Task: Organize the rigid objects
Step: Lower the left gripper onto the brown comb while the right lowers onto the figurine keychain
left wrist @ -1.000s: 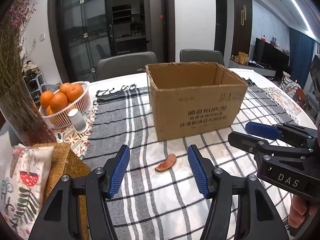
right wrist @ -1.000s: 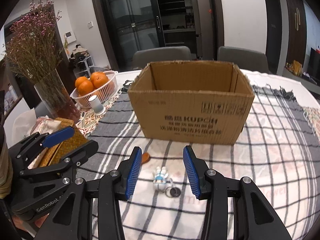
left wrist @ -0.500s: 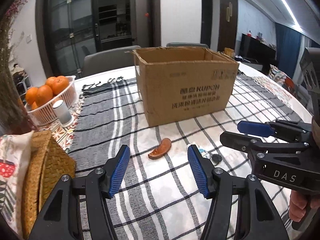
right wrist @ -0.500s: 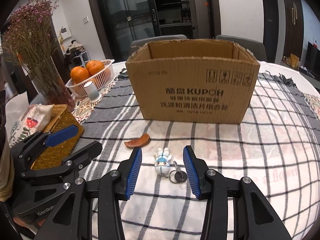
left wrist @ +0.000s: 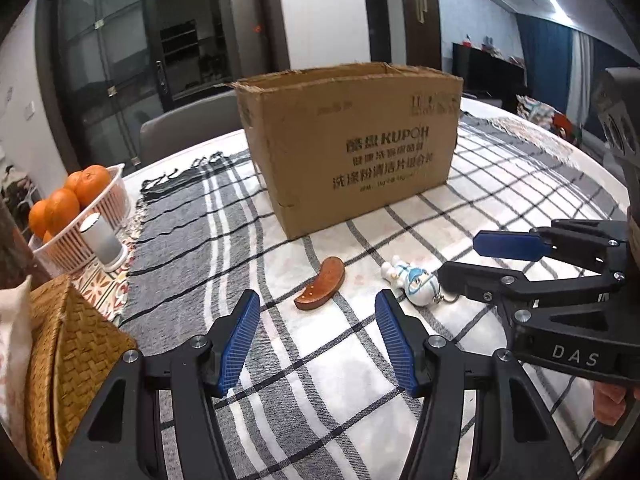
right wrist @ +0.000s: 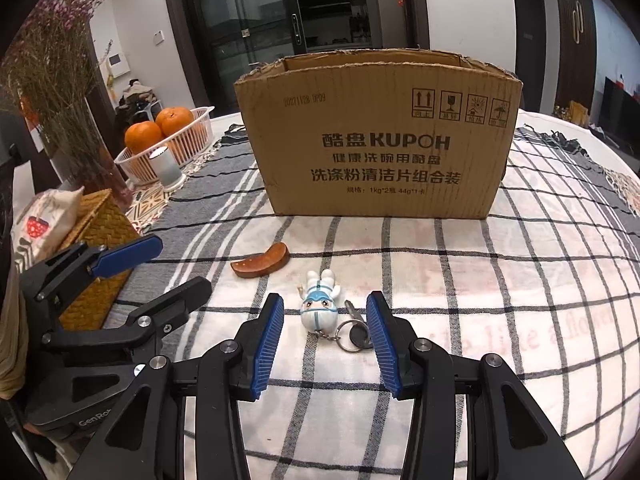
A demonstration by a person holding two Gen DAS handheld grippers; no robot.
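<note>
Both tongs have dropped lower and come nearer the tabletop [right wrist: 540, 300] over the last second, so the cardboard box [right wrist: 376, 140] now looms larger and its open top is seen almost edge-on. The two loose items have slid closer to the blue pads in both wrist views.

The right tongs [right wrist: 325, 340] hang wide open and hold nothing. Between their pads lies the white-and-blue figurine keychain [right wrist: 320, 308], flat on the checked tablecloth [right wrist: 480, 280], with its ring and dark fob [right wrist: 354, 336] trailing toward the right pad. The figurine sits slightly left of centre between the pads and does not touch either one.

The left tongs [left wrist: 316, 340] are likewise spread wide and empty. Just ahead of them, a little beyond the pad tips, rests the brown curved wooden piece [left wrist: 320, 284], which I cannot identify more closely. The keychain lies just beside it, to its right.

This lowering suggests each side is lining up on its own item: right on the keychain, left on the wooden piece. Neither is gripped yet, and the box, standing behind both, looks like the likely destination. The right side seems closer to a grasp; the ring and fob may dangle or snag when lifted.

Off to the left stand a basket of oranges [right wrist: 168, 140] and a woven box [right wrist: 100, 248].
</note>
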